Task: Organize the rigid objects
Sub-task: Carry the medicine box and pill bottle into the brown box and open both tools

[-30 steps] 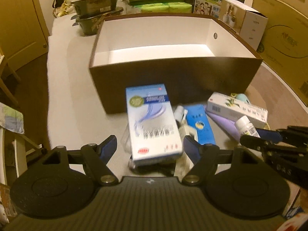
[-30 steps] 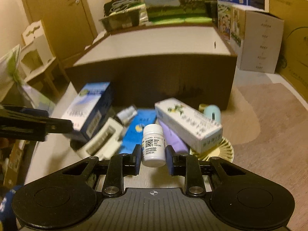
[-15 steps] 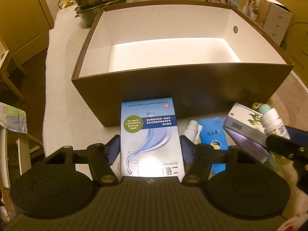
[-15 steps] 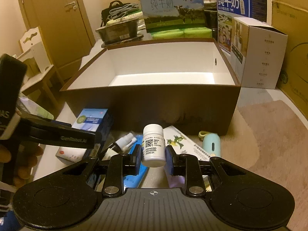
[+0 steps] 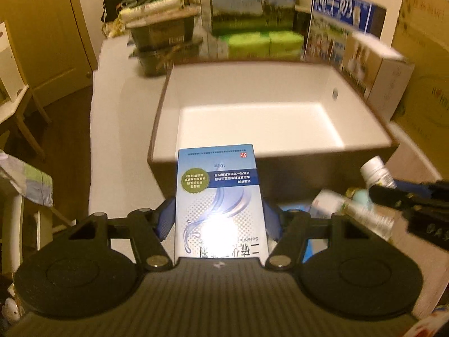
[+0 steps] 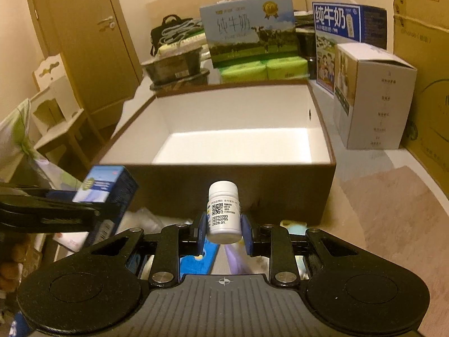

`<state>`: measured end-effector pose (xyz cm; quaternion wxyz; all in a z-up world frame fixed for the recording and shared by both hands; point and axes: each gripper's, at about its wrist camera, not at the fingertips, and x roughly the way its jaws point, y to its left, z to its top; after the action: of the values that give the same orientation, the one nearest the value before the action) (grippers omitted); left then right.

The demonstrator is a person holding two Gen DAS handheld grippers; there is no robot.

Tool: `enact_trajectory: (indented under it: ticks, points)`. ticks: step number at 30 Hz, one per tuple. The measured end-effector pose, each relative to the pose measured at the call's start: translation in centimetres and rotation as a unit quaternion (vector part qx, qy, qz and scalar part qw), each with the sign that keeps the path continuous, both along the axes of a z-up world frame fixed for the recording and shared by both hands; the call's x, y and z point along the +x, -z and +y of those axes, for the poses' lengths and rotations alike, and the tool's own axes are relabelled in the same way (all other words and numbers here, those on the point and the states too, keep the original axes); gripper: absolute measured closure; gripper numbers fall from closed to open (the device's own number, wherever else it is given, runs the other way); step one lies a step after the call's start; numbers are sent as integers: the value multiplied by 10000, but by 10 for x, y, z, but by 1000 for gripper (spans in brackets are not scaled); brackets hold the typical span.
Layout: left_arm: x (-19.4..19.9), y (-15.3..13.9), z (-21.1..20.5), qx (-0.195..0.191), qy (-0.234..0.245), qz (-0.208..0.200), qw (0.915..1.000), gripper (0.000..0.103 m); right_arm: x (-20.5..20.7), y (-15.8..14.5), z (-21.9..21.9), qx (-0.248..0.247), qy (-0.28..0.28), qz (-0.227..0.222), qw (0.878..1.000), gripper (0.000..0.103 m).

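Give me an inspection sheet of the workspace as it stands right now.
Surface: pale table, bare along its left side.
Job's things: brown open box with white inside, nothing seen in it; blue-and-white medicine carton; white pill bottle; more cartons and small bottles lie in front of the box.
Clutter: milk cartons, green packs, dark trays behind the box.
Grippers: left gripper shut on the carton, jaws having just been closing; right gripper shut on the pill bottle, both held in the air before the box.
Cables: nothing seen.
Surroundings: wooden door, cardboard boxes at right.
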<state>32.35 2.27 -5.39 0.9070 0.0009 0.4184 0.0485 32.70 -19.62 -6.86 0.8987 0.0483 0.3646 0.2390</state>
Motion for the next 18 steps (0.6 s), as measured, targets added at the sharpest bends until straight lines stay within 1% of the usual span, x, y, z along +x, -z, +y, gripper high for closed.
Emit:
enact_trajectory:
  ticks: [4, 8, 11, 13, 18]
  points:
    - [23, -20, -3, -19, -23, -200, 9998, 40, 17, -12, 2, 74, -13, -89, 9999, 76]
    - [53, -30, -8, -180, -50, -249, 9995, 40, 39, -21, 7, 114, -15, -166, 9998, 76]
    - [77, -31, -14, -149, -102, -268, 9995, 40, 59, -24, 8, 143, 40, -156, 9998, 76]
    - [91, -31, -16, -198, -139, -297, 9993, 40, 73, -24, 9, 187, 84, -136, 9997, 76]
    - [124, -24, -22, -243, -203, -218, 9993, 40, 104, -19, 10, 232, 173, -20, 9996, 76]
